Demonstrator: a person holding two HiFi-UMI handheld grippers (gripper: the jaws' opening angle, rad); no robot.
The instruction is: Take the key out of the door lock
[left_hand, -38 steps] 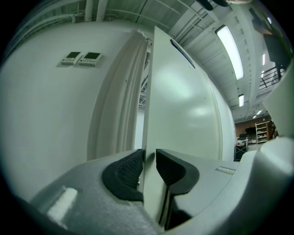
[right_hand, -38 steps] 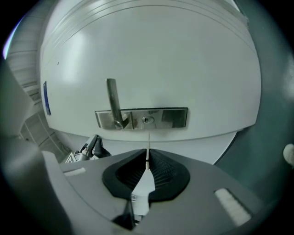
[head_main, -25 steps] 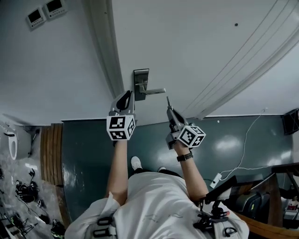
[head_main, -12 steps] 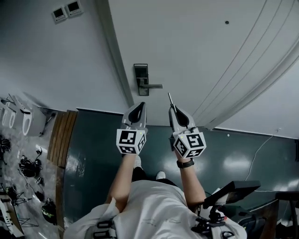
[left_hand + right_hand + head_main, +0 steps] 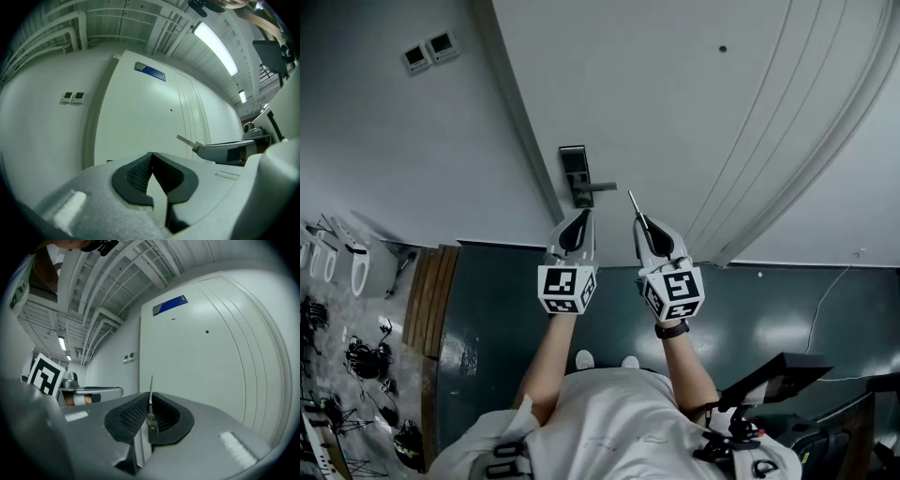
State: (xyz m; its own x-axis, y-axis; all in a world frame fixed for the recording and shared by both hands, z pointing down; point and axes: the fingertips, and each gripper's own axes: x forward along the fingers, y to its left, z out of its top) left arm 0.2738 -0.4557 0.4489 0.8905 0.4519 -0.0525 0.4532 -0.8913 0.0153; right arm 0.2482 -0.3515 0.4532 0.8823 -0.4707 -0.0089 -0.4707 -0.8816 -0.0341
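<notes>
the right gripper (image 5: pixel 643 223) is clamped on the key (image 5: pixel 633 203), pinching its head so the blade sticks out past the tips. just beside it, the left gripper (image 5: pixel 578 221) has its jaws together on nothing.

the key is clear of the lock (image 5: pixel 576 174), which lies ahead and to the left on the door (image 5: pixel 694 103), more in line with the left gripper than the right. the handle (image 5: pixel 600 187) reaches toward the key tip, with a gap between them. the key's long axis runs along the jaws, aimed at the door. by my reading the key is out, and only drawing away is left.

the right gripper view shows the blade edge-on between the pads (image 5: pixel 131 416), a grip the head view cannot confirm. only the head view shows the lock plainly.
</notes>
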